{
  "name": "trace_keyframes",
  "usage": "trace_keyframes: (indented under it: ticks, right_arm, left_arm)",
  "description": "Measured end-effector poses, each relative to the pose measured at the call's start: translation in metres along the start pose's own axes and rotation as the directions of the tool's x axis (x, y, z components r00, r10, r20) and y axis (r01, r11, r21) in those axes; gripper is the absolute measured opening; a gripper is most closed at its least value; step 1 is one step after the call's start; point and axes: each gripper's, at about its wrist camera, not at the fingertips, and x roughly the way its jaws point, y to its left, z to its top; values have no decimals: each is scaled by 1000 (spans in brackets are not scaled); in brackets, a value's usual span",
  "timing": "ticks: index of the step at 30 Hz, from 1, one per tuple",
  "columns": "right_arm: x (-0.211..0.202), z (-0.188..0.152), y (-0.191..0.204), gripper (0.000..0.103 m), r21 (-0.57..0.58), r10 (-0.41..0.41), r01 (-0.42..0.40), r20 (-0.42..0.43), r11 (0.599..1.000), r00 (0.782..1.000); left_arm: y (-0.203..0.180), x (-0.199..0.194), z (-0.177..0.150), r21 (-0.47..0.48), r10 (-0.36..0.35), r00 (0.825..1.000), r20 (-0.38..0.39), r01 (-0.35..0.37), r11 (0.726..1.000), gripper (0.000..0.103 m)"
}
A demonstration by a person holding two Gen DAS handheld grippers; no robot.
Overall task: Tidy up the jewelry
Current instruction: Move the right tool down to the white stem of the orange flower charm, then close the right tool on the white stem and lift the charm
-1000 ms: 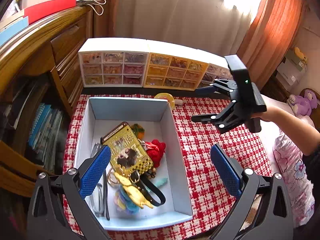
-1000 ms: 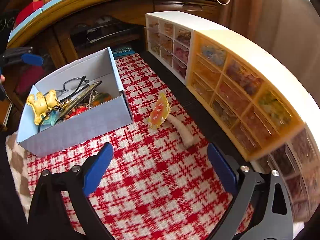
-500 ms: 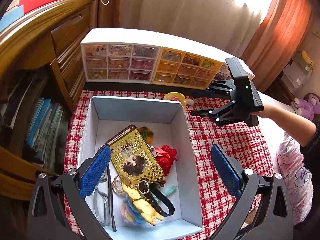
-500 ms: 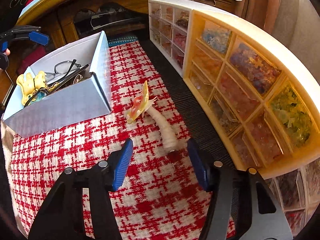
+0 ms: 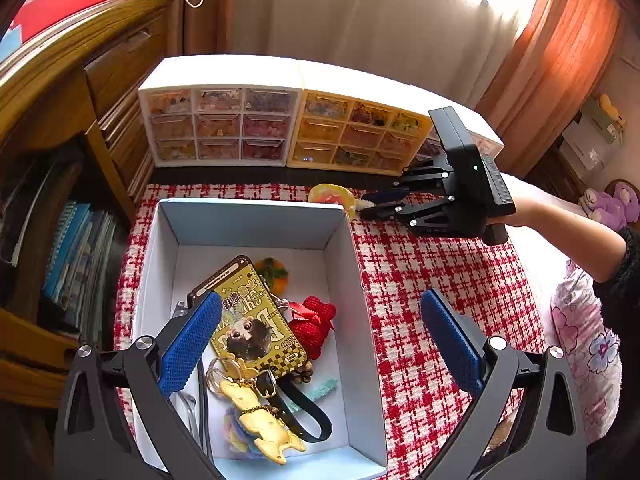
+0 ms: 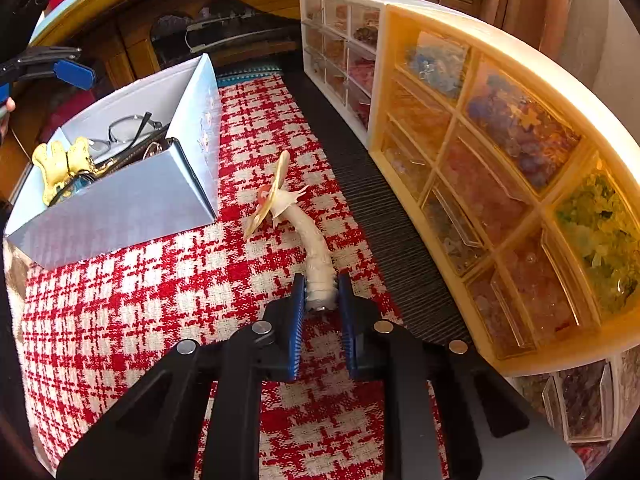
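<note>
Between the blue pads of the right gripper sits the near end of a white stalk-like ornament; the jaws have just been closing and now stand narrow, both pads pressing its ribbed base. Gripping that base looks sensible, since it is the thickest part and leaves the delicate head free. The ornament lies on the red checked cloth, its long axis running away from the gripper and slightly left, with the flat yellow-and-orange disc at the far end, tilted on edge; whether that disc is a flower or a mushroom cap I cannot tell. It rests between the pale blue box on the left and the yellow drawer unit on the right, touching neither. Further out, the left gripper hangs over the box with jaws wide and nothing between them, above a yellow card and a yellow charm inside.
</note>
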Motion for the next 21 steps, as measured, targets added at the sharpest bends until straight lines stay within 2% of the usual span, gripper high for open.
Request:
trace_keyframes:
  ticks: [9, 21]
  right_arm:
    - [2, 1, 3, 17, 62, -19, 19, -3, 998, 1000]
    - [9, 14, 14, 17, 129, -106, 114, -67, 985, 992]
  left_arm:
    - [-4, 4, -3, 8, 8, 1000, -21, -8, 1000, 99]
    - [-13, 1, -13, 45, 6, 999, -41, -4, 999, 99]
